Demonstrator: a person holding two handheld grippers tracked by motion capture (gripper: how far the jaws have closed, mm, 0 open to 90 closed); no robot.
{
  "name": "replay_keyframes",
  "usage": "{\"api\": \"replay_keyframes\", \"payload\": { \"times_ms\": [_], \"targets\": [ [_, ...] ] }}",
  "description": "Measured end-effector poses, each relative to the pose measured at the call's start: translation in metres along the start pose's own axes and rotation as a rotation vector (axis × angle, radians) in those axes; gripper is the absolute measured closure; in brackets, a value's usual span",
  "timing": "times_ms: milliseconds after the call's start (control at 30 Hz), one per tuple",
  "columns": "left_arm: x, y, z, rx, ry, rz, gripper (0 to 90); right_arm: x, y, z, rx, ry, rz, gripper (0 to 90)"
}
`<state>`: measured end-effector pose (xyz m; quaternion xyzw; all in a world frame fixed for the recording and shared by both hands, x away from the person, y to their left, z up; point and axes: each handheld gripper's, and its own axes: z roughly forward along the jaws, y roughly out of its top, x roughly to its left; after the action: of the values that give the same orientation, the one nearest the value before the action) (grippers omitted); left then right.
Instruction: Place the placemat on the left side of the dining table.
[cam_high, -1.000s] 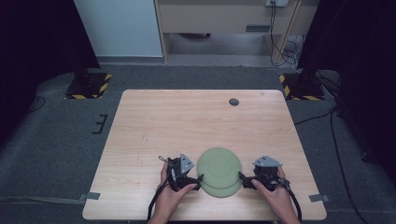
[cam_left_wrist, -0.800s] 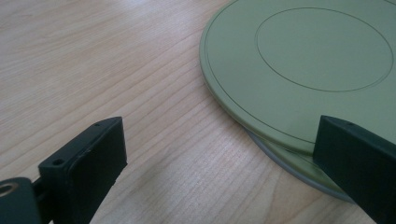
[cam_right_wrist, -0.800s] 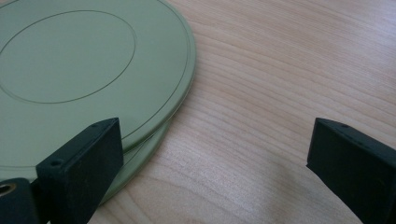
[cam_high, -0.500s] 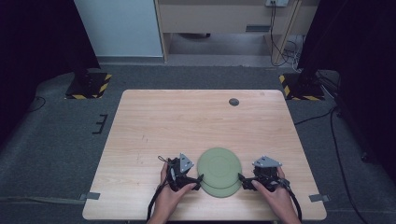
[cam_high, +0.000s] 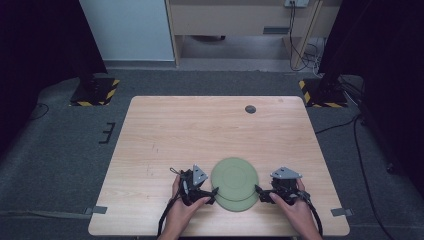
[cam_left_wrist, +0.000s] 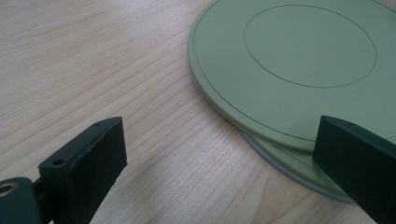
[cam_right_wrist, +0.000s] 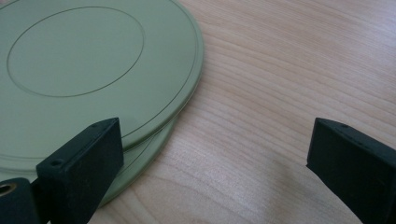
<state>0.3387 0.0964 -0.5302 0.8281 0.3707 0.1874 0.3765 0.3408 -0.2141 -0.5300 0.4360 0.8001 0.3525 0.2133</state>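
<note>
While two stacked green plates (cam_high: 234, 183) are lying near the tabletop's (cam_high: 200, 135) front edge, the left gripper (cam_high: 212, 192) and right gripper (cam_high: 259, 192) are flanking them, jaws gaping wide, hands resting low.

Two green plates (cam_high: 234, 180) are lying stacked, the upper one offset. The left gripper (cam_high: 212, 193) is sitting just left of them, the right gripper (cam_high: 260, 192) just right, both touching their rims.
</note>
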Motion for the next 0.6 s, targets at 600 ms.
{"api": "replay_keyframes", "payload": {
  "times_ms": [600],
  "targets": [
    [0.0002, 0.002, 0.003, -0.006, 0.026, 0.018, 0.0, 0.001, 0.0023, 0.0038, -0.011, -0.029, 0.012, 3.8]
  ]
}}
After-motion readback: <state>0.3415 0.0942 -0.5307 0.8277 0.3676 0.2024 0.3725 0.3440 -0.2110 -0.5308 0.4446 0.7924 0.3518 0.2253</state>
